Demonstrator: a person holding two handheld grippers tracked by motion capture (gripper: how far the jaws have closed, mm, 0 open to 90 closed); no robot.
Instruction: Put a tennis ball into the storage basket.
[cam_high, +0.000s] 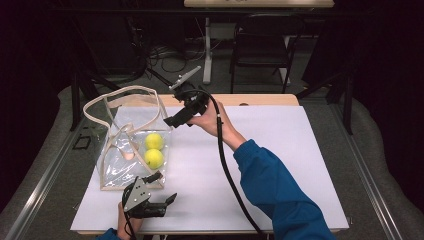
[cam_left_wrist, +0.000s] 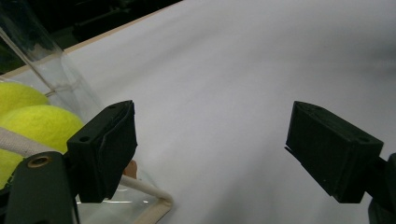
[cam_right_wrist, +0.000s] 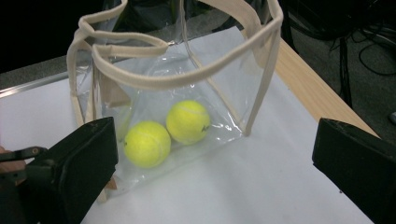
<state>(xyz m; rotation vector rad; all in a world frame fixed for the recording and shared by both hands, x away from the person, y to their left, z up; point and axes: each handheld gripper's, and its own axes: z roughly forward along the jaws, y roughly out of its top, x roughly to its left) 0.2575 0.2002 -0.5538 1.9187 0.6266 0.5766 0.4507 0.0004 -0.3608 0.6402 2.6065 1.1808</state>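
A clear plastic bag (cam_high: 131, 131) with beige trim and handles stands open on the left of the white sheet. Two yellow tennis balls (cam_high: 154, 141) (cam_high: 154, 158) lie inside it. My right gripper (cam_high: 176, 120) hovers beside the bag's upper right rim, open and empty. In the right gripper view both balls (cam_right_wrist: 147, 143) (cam_right_wrist: 187, 121) lie behind the bag's clear wall (cam_right_wrist: 219, 93), ahead of the wide-apart jaws of that gripper (cam_right_wrist: 215, 140). My left gripper (cam_high: 162, 189) rests low at the bag's near corner, open, with nothing between its fingers. The left gripper view has a ball (cam_left_wrist: 39, 125) at far left.
A white sheet (cam_high: 270, 145) covers the table, with a wooden edge (cam_high: 260, 99) showing at the back. The right gripper's black cable (cam_high: 226, 170) trails across the sheet toward the near edge. A black chair (cam_high: 262, 45) and floor cables lie beyond the table.
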